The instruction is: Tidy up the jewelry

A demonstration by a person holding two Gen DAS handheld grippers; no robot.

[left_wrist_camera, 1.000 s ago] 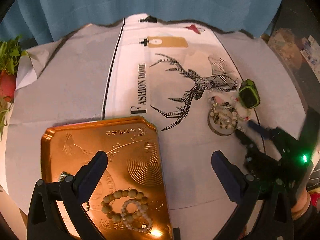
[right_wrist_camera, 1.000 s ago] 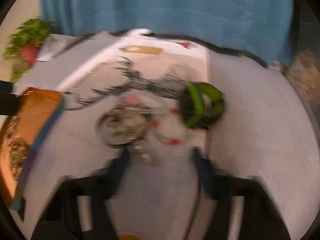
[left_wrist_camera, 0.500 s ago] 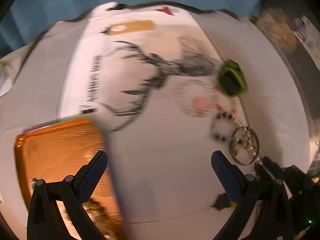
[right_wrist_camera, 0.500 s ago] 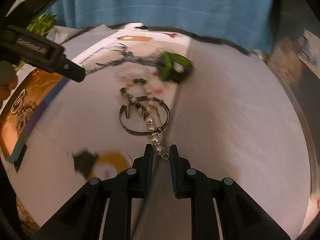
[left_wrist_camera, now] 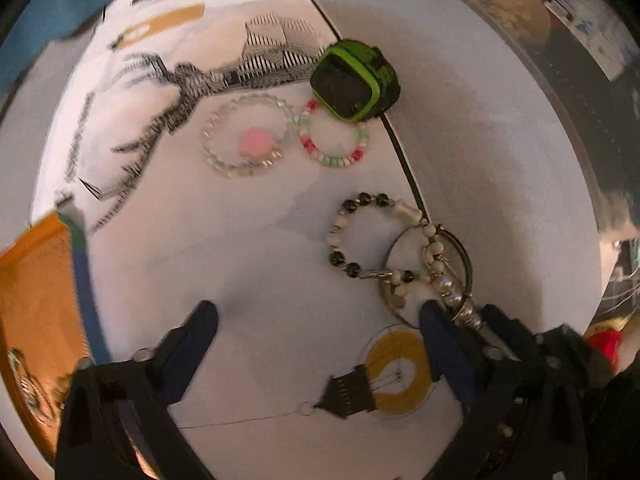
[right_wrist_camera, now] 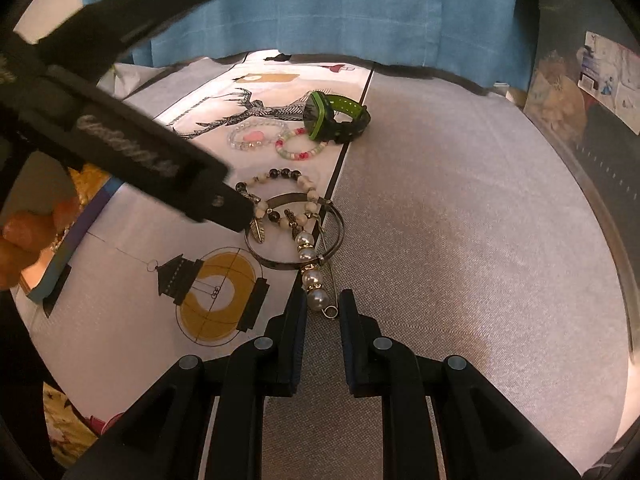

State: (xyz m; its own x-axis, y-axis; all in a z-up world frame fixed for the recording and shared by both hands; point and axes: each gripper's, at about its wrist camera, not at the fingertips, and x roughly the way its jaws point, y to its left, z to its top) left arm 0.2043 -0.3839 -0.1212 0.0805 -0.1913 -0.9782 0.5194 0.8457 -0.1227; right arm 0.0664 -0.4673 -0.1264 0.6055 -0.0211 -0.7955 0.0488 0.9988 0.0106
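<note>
Jewelry lies on a printed cloth: a green watch (left_wrist_camera: 354,80) (right_wrist_camera: 332,118), a clear bead bracelet (left_wrist_camera: 248,140) (right_wrist_camera: 254,138), a pink and green one (left_wrist_camera: 334,140) (right_wrist_camera: 300,150), a black and white one (left_wrist_camera: 360,236) (right_wrist_camera: 280,184) and a metal bangle (left_wrist_camera: 466,256) (right_wrist_camera: 296,264). My right gripper (right_wrist_camera: 322,312) is shut on the end of a pearl pin (right_wrist_camera: 310,276) (left_wrist_camera: 448,288) that lies across the bangle. My left gripper (left_wrist_camera: 316,320) hovers just left of the bangle, its jaws closing with only cloth between them. The orange tin tray (left_wrist_camera: 32,300) sits at the left.
A lamp print (left_wrist_camera: 392,376) marks the cloth under the left gripper. A blue curtain (right_wrist_camera: 320,8) hangs behind the table. The table's dark rim (right_wrist_camera: 600,184) curves along the right, with clutter beyond. A person's hand (right_wrist_camera: 20,240) holds the left gripper.
My left gripper has swung from above the orange tray rightward and down to the jewelry pile. My right gripper has shut on the pearl pin and drawn it and the bangle away from the watch.
</note>
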